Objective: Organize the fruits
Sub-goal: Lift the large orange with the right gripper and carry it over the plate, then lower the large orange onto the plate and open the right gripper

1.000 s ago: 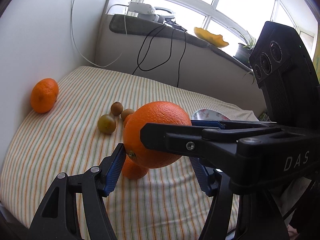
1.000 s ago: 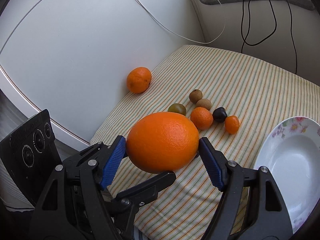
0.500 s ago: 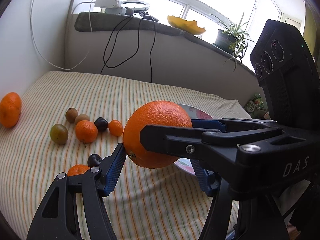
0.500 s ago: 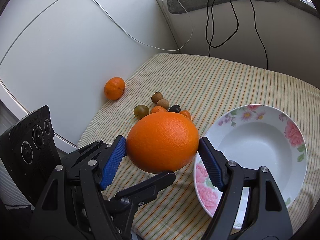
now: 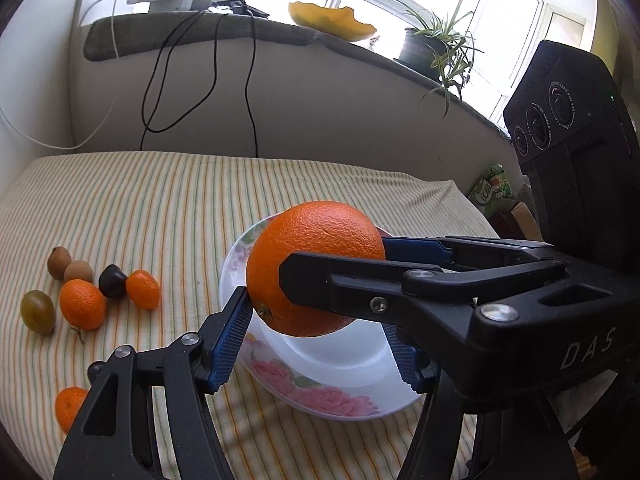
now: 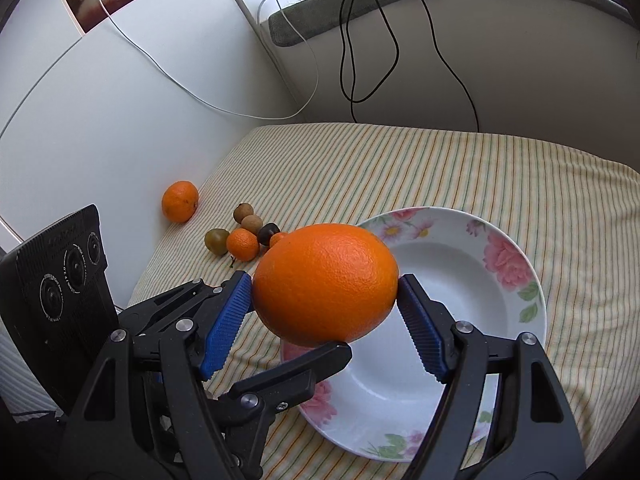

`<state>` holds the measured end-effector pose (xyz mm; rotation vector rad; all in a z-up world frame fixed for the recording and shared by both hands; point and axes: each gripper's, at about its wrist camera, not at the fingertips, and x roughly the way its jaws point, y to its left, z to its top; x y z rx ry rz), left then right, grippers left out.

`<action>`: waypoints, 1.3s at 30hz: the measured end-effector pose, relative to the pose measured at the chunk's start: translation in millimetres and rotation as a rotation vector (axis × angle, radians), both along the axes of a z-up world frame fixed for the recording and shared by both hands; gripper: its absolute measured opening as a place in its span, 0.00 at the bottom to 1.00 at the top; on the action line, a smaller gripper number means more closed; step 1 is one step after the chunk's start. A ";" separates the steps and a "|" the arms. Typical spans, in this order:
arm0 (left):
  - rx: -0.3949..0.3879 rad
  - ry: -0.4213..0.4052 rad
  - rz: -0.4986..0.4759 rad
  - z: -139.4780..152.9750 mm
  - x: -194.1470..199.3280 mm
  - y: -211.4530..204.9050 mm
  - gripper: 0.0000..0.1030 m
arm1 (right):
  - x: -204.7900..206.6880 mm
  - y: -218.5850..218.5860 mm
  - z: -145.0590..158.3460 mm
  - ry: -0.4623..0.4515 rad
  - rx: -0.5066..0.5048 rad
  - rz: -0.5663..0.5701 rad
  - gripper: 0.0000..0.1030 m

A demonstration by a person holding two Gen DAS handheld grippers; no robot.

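A large orange (image 5: 316, 268) hangs in the air, gripped from two sides at once. My left gripper (image 5: 316, 314) is shut on it, its blue pads (image 5: 230, 334) pressing the lower sides. My right gripper (image 6: 324, 284) is shut on the same orange (image 6: 326, 282) across its long axis. One right-gripper finger (image 5: 360, 288) crosses in front of the fruit in the left wrist view. Right under the orange sits a white, flower-patterned deep plate (image 5: 320, 400), which holds nothing (image 6: 504, 256). On the striped cloth, left of the plate, lie several small fruits (image 5: 82, 309).
A mandarin (image 6: 180, 201) lies against the white wall. Another mandarin (image 5: 68, 408) and a small dark fruit (image 5: 96, 370) sit near the cloth's front left. Black and white cables (image 6: 360, 60) hang from the ledge behind. A potted plant (image 5: 432, 46) stands on the sill.
Both grippers have carried the orange to the right, from above the small fruits to above the plate. Their hold on it has not changed.
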<state>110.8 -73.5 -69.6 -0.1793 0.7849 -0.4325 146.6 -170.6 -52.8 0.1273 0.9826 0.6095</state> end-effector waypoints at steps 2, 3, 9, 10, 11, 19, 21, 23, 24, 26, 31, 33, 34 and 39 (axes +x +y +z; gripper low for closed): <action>0.000 0.005 -0.007 -1.6 4.4 -4.3 0.63 | 3.7 -6.3 -3.3 0.006 0.003 -0.013 0.75; -0.004 0.009 -0.010 -2.4 6.8 -5.5 0.63 | 5.1 -8.7 -4.0 0.007 0.003 -0.018 0.75; -0.011 0.034 -0.023 -8.4 23.2 -15.0 0.63 | 16.2 -18.6 -9.9 0.014 -0.005 -0.045 0.75; -0.013 0.038 -0.024 -9.8 24.8 -15.7 0.63 | 17.8 -20.2 -11.3 0.017 -0.005 -0.048 0.75; -0.014 0.042 -0.025 -11.2 25.2 -15.4 0.63 | 19.1 -21.2 -13.1 0.019 -0.006 -0.051 0.75; -0.008 0.055 -0.034 -17.3 30.8 -22.7 0.63 | 23.6 -29.0 -21.1 0.039 -0.003 -0.065 0.75; -0.006 0.057 -0.035 -18.1 32.0 -24.2 0.63 | 23.9 -29.4 -21.5 0.040 -0.001 -0.068 0.75; -0.001 0.061 -0.036 -19.4 32.4 -25.1 0.63 | 24.2 -30.1 -22.0 0.043 -0.001 -0.071 0.76; 0.003 0.064 -0.037 -20.0 32.1 -24.7 0.63 | 24.4 -30.2 -22.5 0.046 0.000 -0.071 0.76; 0.027 0.066 -0.035 -21.9 32.6 -27.2 0.63 | 24.8 -30.4 -23.9 0.053 0.001 -0.072 0.76; 0.057 0.049 -0.016 -21.1 30.2 -26.2 0.61 | 23.0 -27.0 -21.1 0.029 -0.018 -0.081 0.76; 0.079 0.036 -0.008 -18.4 27.6 -24.4 0.61 | 22.2 -28.2 -17.8 0.015 -0.027 -0.088 0.76; 0.088 0.030 -0.005 -17.5 26.6 -22.9 0.62 | 22.0 -29.3 -16.7 0.010 -0.031 -0.093 0.76; 0.117 0.014 0.011 -14.7 20.2 -16.2 0.63 | 18.1 -36.1 -13.0 0.002 -0.025 -0.113 0.78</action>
